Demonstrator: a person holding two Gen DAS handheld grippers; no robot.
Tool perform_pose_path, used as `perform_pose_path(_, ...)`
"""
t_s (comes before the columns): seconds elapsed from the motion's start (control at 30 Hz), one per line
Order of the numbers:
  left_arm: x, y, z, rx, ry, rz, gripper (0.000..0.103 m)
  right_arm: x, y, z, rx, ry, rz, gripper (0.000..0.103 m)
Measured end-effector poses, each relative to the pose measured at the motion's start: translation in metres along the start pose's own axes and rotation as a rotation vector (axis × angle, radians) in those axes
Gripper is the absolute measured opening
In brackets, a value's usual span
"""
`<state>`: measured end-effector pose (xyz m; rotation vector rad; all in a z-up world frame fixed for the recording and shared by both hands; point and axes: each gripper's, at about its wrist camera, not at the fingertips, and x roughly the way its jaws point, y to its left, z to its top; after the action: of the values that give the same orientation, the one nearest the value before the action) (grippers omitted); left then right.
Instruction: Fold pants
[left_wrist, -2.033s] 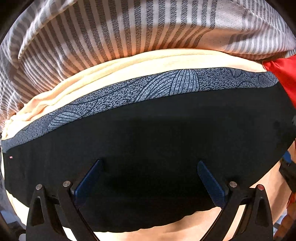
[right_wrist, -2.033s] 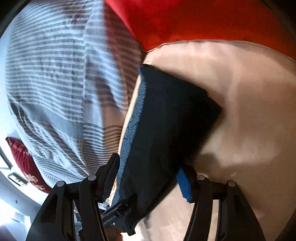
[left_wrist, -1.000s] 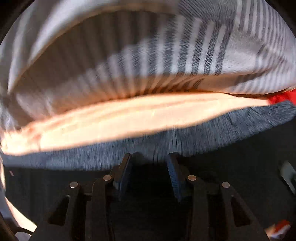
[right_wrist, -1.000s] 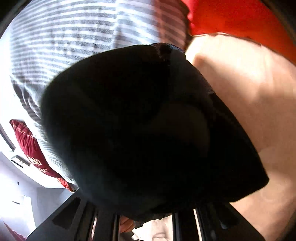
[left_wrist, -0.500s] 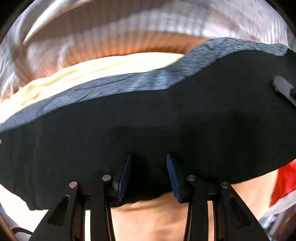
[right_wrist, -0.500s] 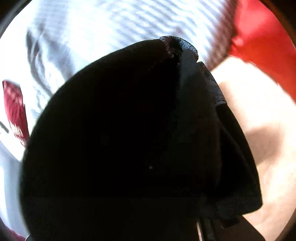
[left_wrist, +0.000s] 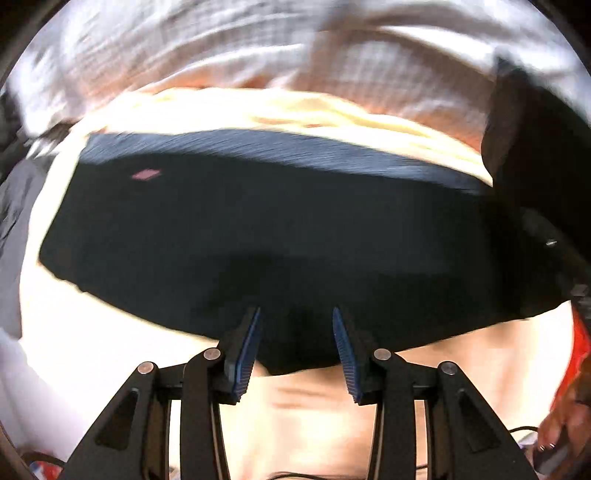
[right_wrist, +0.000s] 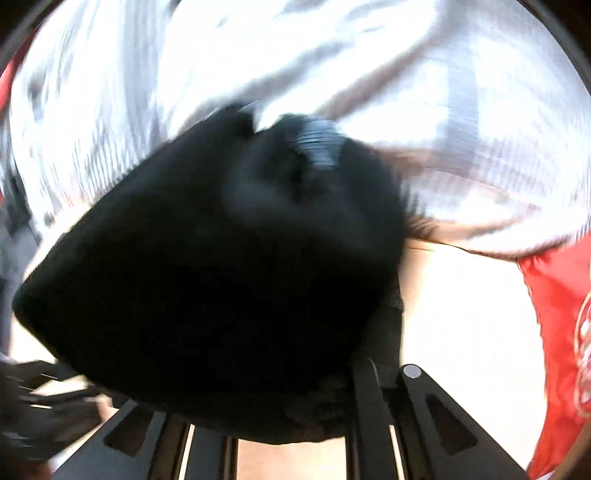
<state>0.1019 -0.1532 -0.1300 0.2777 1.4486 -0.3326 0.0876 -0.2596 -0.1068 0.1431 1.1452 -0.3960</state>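
The black pants (left_wrist: 280, 236) lie on a cream bed sheet, with a grey patterned band (left_wrist: 295, 151) along their far edge. My left gripper (left_wrist: 295, 339) sits at the near edge, its jaws narrowed with black cloth between the blue pads (left_wrist: 245, 350). In the right wrist view a bunched fold of the black pants (right_wrist: 221, 288) is lifted and fills the middle, hiding my right gripper's fingertips. That raised fold also shows in the left wrist view (left_wrist: 535, 155) at the far right.
A grey striped blanket (left_wrist: 258, 48) lies bunched behind the pants and also shows in the right wrist view (right_wrist: 443, 92). A red cloth (right_wrist: 561, 332) lies at the right. The cream sheet (left_wrist: 314, 406) shows in front of the pants. Both views are motion-blurred.
The left gripper closed from wide open onto the pants' near edge. The right gripper lifted its end of the pants and carried it up and across, so the fold now stands over the pants' right side.
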Motion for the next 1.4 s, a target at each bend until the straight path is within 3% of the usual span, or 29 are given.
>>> perform_pose_path(0.13,0.013,0.054,-0.004,-0.045,0.023,0.045,0.045,0.050,0.075,-0.017,-0.177,0.082,-0.158,0.032)
perform_pose_path(0.17,0.012,0.060,-0.004,-0.054,0.026,0.052,0.049,0.056,0.093,-0.019,-0.231,0.080,-0.218,0.045)
perform_pose_path(0.23,0.014,0.074,-0.005,-0.070,0.025,0.065,0.051,0.052,0.117,-0.024,-0.302,0.055,-0.286,0.048)
perform_pose_path(0.33,0.012,0.100,-0.010,-0.093,0.024,0.058,0.051,0.022,0.124,-0.030,-0.313,0.023,-0.155,0.068)
perform_pose_path(0.47,0.011,0.118,0.000,-0.083,0.007,0.008,0.051,-0.020,0.127,-0.041,-0.297,0.002,0.013,0.071)
perform_pose_path(0.53,0.004,0.110,0.004,-0.058,-0.002,-0.045,0.062,-0.027,0.086,-0.049,-0.213,0.004,0.053,0.071)
perform_pose_path(0.57,0.000,0.103,0.007,-0.043,-0.015,-0.082,0.081,-0.021,0.058,-0.040,-0.160,0.011,0.062,0.071)
perform_pose_path(0.6,-0.005,0.095,0.010,-0.026,-0.038,-0.124,0.083,-0.024,0.035,-0.042,-0.108,0.019,0.065,0.071)
perform_pose_path(0.77,-0.009,0.050,0.024,0.111,-0.050,-0.270,0.083,-0.022,-0.051,-0.059,0.106,0.088,0.028,0.071)
perform_pose_path(0.93,0.001,0.006,0.035,0.172,-0.024,-0.270,0.083,-0.025,-0.090,-0.078,0.233,0.142,0.047,0.071)
perform_pose_path(0.97,-0.009,-0.001,0.028,0.177,-0.029,-0.272,0.080,-0.026,-0.094,-0.082,0.253,0.146,0.057,0.071)
perform_pose_path(1.03,0.007,-0.018,0.042,0.188,-0.018,-0.277,0.045,-0.029,-0.095,-0.088,0.277,0.152,0.073,0.070)
perform_pose_path(1.07,0.020,-0.038,0.046,0.197,0.011,-0.259,0.021,-0.026,-0.094,-0.089,0.287,0.160,0.085,0.064)
perform_pose_path(1.1,0.033,-0.068,0.051,0.204,0.035,-0.232,0.014,-0.024,-0.095,-0.090,0.299,0.174,0.102,0.061)
perform_pose_path(1.17,0.045,-0.068,0.042,0.214,0.065,-0.197,0.011,-0.013,-0.094,-0.092,0.333,0.203,0.140,0.049)
perform_pose_path(1.23,0.059,-0.068,0.028,0.236,0.088,-0.170,0.011,-0.014,-0.095,-0.097,0.349,0.213,0.152,0.048)
perform_pose_path(1.4,0.051,-0.062,0.013,0.255,0.050,-0.161,0.011,-0.017,-0.100,-0.104,0.356,0.207,0.165,0.048)
